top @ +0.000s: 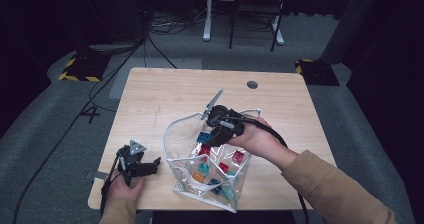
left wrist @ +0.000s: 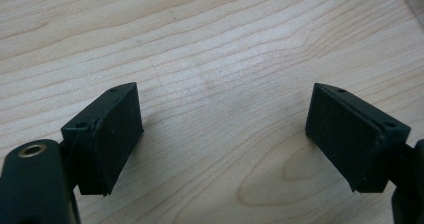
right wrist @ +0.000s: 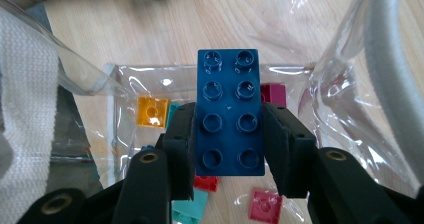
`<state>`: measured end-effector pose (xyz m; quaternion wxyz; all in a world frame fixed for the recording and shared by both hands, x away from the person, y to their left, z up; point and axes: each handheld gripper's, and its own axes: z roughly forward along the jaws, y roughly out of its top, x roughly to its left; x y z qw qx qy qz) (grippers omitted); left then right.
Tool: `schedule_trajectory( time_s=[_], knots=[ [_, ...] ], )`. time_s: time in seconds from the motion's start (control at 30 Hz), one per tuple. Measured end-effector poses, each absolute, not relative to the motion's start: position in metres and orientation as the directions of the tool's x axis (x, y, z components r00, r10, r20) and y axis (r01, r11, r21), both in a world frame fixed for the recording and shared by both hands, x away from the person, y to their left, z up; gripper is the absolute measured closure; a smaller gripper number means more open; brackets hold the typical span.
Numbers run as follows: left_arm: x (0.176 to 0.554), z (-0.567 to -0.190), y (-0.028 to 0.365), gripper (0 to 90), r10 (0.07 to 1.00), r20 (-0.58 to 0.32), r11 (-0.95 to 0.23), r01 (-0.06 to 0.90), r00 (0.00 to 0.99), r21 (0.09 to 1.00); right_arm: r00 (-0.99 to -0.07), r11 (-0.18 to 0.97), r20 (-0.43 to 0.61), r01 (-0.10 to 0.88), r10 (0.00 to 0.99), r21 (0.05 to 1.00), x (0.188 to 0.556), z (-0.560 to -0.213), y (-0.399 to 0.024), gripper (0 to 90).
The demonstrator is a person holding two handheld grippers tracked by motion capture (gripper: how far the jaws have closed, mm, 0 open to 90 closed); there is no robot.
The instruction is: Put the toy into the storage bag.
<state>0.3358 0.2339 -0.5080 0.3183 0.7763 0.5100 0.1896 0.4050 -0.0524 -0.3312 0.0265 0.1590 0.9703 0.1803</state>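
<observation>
One dark blue brick pinched by its long sides between right gripper fingers, hovering inside clear plastic bag. Several smaller bricks below and beyond fingertips on bag floor: orange, teal, magenta, red. Left gripper fingers spread wide over bare wooden table, nothing between.

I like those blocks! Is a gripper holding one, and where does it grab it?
The right gripper holds a dark blue brick by its long sides, near one end.

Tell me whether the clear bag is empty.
Not empty: coloured bricks lie inside the clear bag, among them an orange brick.
</observation>
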Motion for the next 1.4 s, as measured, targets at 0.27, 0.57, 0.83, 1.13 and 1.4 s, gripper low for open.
schedule_trajectory(
  time_s=[0.27,0.57,0.83,1.13,1.4],
  knots=[
    [0.336,-0.508,0.234,15.3,0.913,-0.030,-0.276,0.671,0.407,0.688,-0.947,0.893,0.041,0.313,0.318,0.324,0.406,-0.335,-0.053,44.9],
    [0.336,-0.508,0.234,15.3,0.913,-0.031,-0.276,0.671,0.407,0.688,-0.948,0.840,0.035,0.297,0.316,0.454,0.399,-0.321,-0.069,38.9],
    [0.336,-0.508,0.234,15.3,0.913,-0.031,-0.276,0.672,0.407,0.688,-0.949,0.793,0.034,0.282,0.314,0.540,0.388,-0.304,-0.091,38.7],
    [0.336,-0.508,0.234,15.3,0.913,-0.030,-0.277,0.671,0.408,0.688,-0.945,0.739,0.030,0.274,0.326,0.616,0.378,-0.285,-0.121,38.5],
    [0.336,-0.508,0.234,15.3,0.913,-0.030,-0.276,0.671,0.407,0.688,-0.931,0.678,0.025,0.284,0.365,0.678,0.373,-0.271,-0.155,37.8]
  ],
)
